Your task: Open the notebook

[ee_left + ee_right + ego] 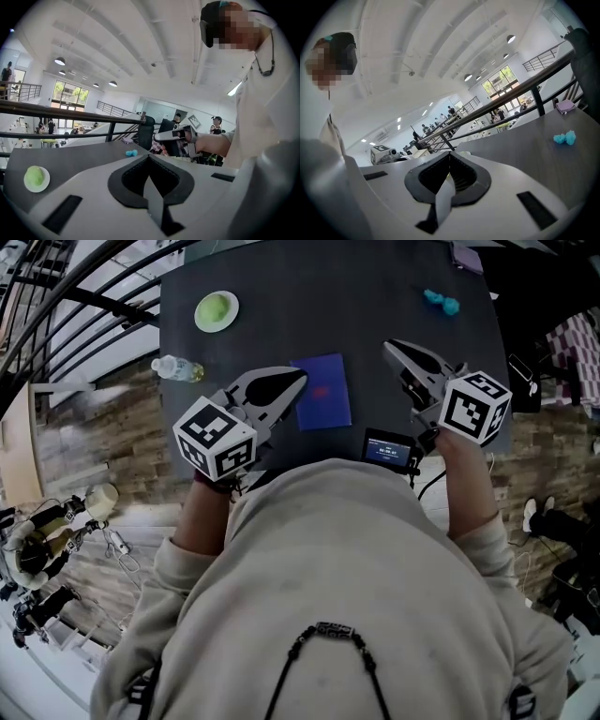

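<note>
notebook (322,390) closed, centre frame | left tool (298,379) jaws together, empty, at its left edge | right tool (390,346) jaws together, empty

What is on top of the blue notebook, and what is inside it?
Nothing lies on the blue notebook; the left gripper is at its left edge. It is closed on the dark table, so the cover hides its pages.
</note>
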Tool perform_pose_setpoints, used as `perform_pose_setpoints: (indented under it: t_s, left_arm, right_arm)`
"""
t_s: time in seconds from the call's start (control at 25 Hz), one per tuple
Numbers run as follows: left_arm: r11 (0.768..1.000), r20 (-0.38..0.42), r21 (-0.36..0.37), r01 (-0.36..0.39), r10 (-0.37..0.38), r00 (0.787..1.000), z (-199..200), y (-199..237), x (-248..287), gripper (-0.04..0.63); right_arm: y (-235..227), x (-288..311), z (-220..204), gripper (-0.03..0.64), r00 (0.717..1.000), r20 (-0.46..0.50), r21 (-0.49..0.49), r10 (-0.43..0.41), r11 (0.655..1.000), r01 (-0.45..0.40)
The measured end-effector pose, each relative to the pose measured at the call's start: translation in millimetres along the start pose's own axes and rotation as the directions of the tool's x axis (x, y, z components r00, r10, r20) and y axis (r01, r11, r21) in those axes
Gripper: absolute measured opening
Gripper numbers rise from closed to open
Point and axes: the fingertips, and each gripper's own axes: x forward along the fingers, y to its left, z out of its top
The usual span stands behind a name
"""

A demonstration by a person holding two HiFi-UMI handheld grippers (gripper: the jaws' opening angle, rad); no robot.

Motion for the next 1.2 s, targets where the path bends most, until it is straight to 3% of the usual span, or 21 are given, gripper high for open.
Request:
perform_pose_setpoints:
  t_s: [0.48,0.72,1.0,1.2]
  left_arm:
    - [0.995,-0.041,-0.081,-0.049,0.046,0.998,-23.8,53.4,-30.2,0.006]
    - [0.991,-0.066,-0.112,-0.077,0.07,0.995,-38.5,63.9,-22.0,0.006]
    - [0.985,-0.126,-0.16,-0.057,0.036,0.991,-68.9,61.9,-7.5,0.008]
    - [0.987,-0.166,-0.153,-0.057,0.032,0.986,-79.6,67.0,2.2,0.006]
  right_arm:
    - [7.9,75.9,-11.5,0.017,0.995,-0.094,0.019,0.009,1.0,-0.007]
    - [-3.2,78.6,-20.5,0.017,0.993,-0.114,0.027,-0.013,0.999,0.017]
    - [-18.3,85.7,-29.6,0.017,0.992,-0.121,0.05,-0.034,0.998,0.04]
    - [-32.5,85.8,-39.6,0.018,0.99,-0.133,0.072,-0.056,0.995,0.066]
